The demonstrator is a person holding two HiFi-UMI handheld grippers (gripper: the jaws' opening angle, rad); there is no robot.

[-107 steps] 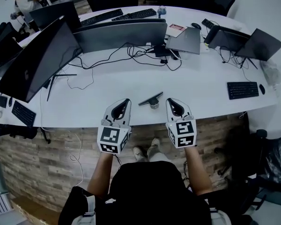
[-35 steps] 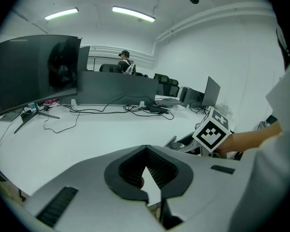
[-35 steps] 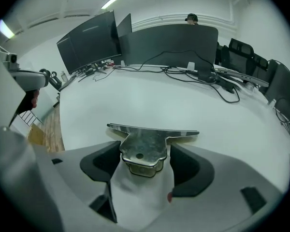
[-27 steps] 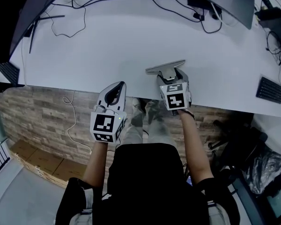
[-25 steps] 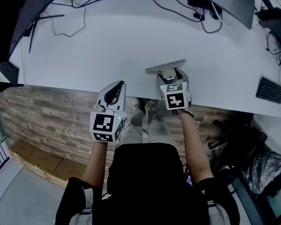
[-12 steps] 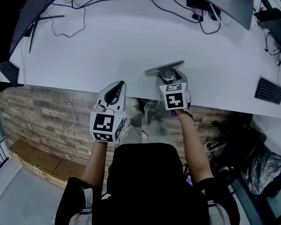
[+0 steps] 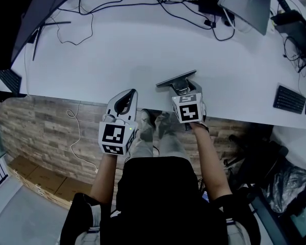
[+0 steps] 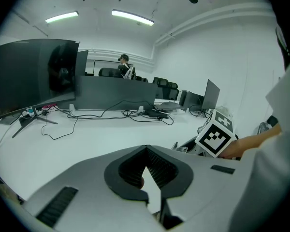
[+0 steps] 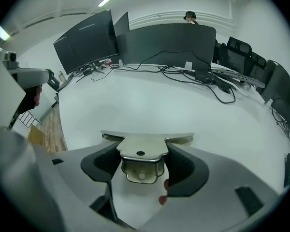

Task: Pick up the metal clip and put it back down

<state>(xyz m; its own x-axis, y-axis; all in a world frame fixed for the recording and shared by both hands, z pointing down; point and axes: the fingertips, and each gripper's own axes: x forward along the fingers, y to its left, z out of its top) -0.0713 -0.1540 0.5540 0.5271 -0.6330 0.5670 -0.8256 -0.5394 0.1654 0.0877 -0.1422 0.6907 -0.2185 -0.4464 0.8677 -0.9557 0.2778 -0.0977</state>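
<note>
The silver metal clip (image 7: 176,80), a spring clamp with a long flat bar across its mouth, sits just below the middle of the head view, near the front edge of the white curved desk (image 7: 143,50). The right gripper (image 7: 182,89) is clenched on it. In the right gripper view, the two dark ribbed pads (image 9: 181,166) press in on the clip (image 9: 141,154) at its handle end, one from each side. The flat bar points away across the desk. Whether the clip rests on the desk or hangs just above it cannot be told from these views.

The left gripper (image 7: 124,101) hovers at the lower left of the clip, apart from it, over the desk edge. Its jaws are drawn together at the tips with nothing between them (image 8: 147,170).

Farther up the desk lie loose black cables (image 7: 117,4), and a closed grey laptop (image 7: 245,4) sits at the upper right. A black keyboard (image 7: 288,98) lies at the right edge.

The pick-up half of the task appears to be in hand, as the grasp is made. The next move likely calls for a short, level lift clear of the desk. The clip then needs lowering gently until it sits flat, and only after that should the jaws let go. Because the grip is at one end, the clip could swing or slip if the hold loosens early.
</note>
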